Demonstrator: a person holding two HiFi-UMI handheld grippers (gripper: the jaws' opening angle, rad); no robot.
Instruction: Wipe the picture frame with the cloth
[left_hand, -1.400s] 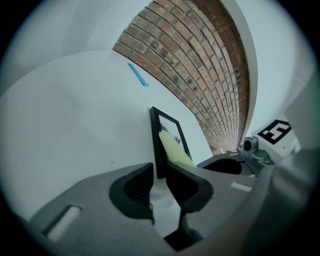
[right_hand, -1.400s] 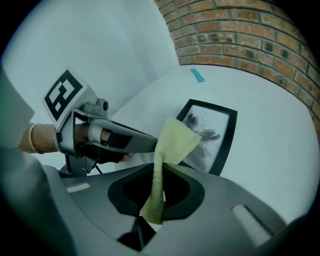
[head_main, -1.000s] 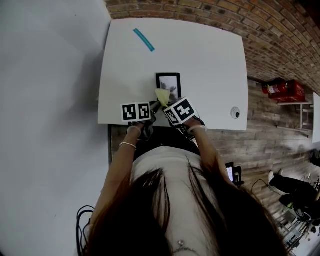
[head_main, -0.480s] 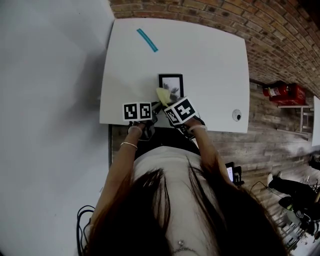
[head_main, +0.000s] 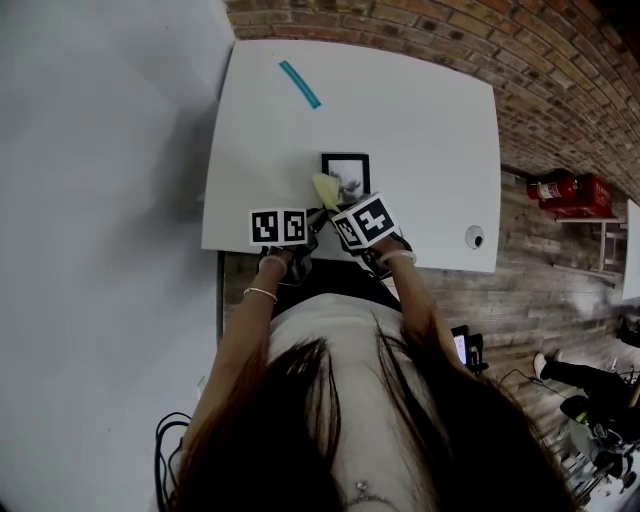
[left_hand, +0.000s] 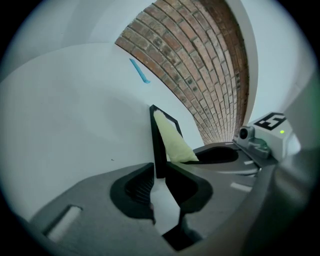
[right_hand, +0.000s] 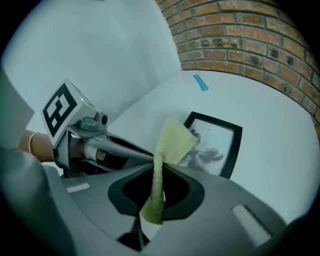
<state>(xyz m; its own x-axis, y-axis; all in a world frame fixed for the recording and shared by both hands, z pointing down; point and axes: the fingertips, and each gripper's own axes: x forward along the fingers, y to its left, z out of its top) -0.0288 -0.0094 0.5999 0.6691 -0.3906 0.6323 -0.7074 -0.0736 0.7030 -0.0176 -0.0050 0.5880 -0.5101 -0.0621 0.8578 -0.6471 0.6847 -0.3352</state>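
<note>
Nothing has shifted: left gripper (left_hand: 160, 172) still clamps the picture frame (left_hand: 157, 145), right gripper (right_hand: 157, 172) still pinches the yellow cloth (right_hand: 172, 140) at its eight o'clock corner

Head cam's way up, looking steeply down over the person's own arms at the white counter (head_main: 420, 110), so it all looks small and far. The gripper cams sit low right behind their jaws, both facing the brick wall (left_hand: 200, 60): left gets the picture frame (left_hand: 159, 145) edge-on and close, right sees its face. All three share the frame, cloth (right_hand: 172, 140) and teal strip (head_main: 300, 84).
</note>
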